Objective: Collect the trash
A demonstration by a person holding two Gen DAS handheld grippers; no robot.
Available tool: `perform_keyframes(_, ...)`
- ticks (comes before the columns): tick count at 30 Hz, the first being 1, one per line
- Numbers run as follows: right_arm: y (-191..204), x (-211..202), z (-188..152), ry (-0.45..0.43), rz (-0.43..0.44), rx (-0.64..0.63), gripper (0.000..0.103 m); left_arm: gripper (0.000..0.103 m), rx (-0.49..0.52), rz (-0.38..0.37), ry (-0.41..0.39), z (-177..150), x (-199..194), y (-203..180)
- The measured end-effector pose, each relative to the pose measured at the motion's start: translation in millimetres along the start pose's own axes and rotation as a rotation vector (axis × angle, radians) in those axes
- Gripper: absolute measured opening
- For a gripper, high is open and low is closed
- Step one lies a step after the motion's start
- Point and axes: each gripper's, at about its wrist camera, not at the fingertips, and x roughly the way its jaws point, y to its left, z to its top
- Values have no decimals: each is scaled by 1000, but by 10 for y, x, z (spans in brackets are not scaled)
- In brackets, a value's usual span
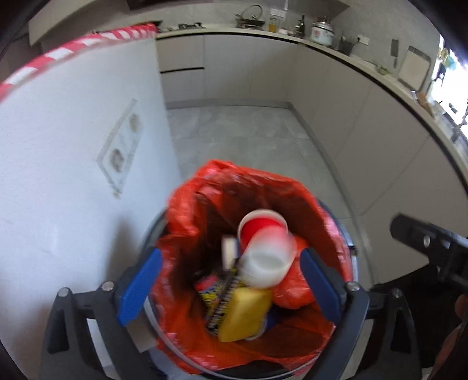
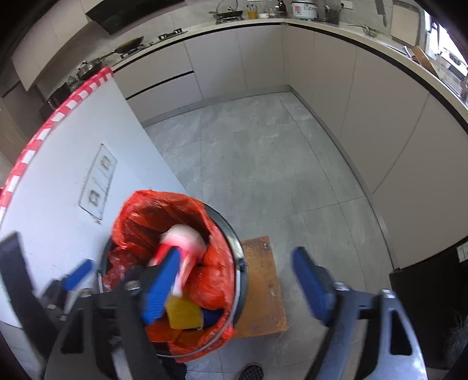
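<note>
Red-lined bin point(image 1: 333, 222) well filled: cups point(image 1: 264, 248), sponge point(image 1: 244, 314), wrappers inside. Left gripper point(image 1: 231, 283) and right gripper point(image 2: 237, 280) above, jaws released, empty. Further trash not visible; collection apparently near complete.

A home kitchen is being shown: pale cabinets point(image 2: 242, 61) are running under an L-shaped countertop point(image 2: 292, 24), on which a rice cooker point(image 2: 304, 11) and gas hob point(image 2: 172, 34) are standing.
</note>
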Motion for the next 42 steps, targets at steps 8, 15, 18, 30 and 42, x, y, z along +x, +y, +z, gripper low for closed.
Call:
perform_keyframes(8, -76, 236, -202, 101, -15, -9, 103, 96, 5, 22, 22, -138, -64, 191)
perform_keyframes(15, -21, -19, -305, 81, -11, -59, 103, 103, 20, 19, 47, -160, -322, 158)
perform_keyframes(18, -30, -198, -346, 82, -18, -71, 103, 103, 27, 10, 33, -139, -516, 139)
perform_keyframes(30, 49, -1141, -459, 11, 13, -67, 103, 103, 37, -51, -17, -78, -1376, 130)
perform_keyframes(42, 416, -2648, -1074, -145, 29, -154, 103, 103, 14, -10, -94, -634, -2630, 643)
